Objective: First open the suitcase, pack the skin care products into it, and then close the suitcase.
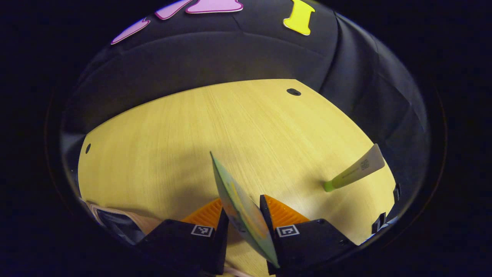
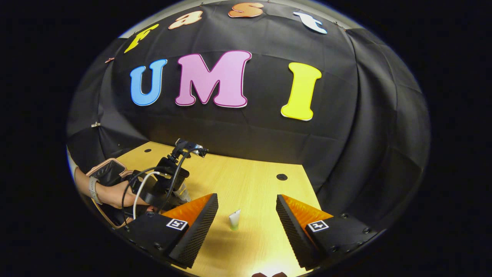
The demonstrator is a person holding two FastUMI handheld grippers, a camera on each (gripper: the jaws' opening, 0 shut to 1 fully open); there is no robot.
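so the left gripper [image 1: 244,211] has its two fingers pinched on a thin flat sachet [image 1: 240,207], one on each face, and the packet sticks up edge-on between them, leaning a bit with its top corner pointing out over the wooden table [image 1: 173,134]. off to the right of that in the left gripper view there's a tube with a green cap [image 1: 355,169], lying apart from the gripper near the table's right edge, cap end toward the middle. the right gripper [image 2: 246,215] has its fingers spread wide with nothing between them, and in its own view the same tube [image 2: 234,220] sits on the table just ahead, lined up with the gap but not touched. further left in that view you can see a hand [image 2: 115,194] wearing a watch, and the suitcase [image 2: 107,169] peeks in at the table's left edge; can't tell if it's open.
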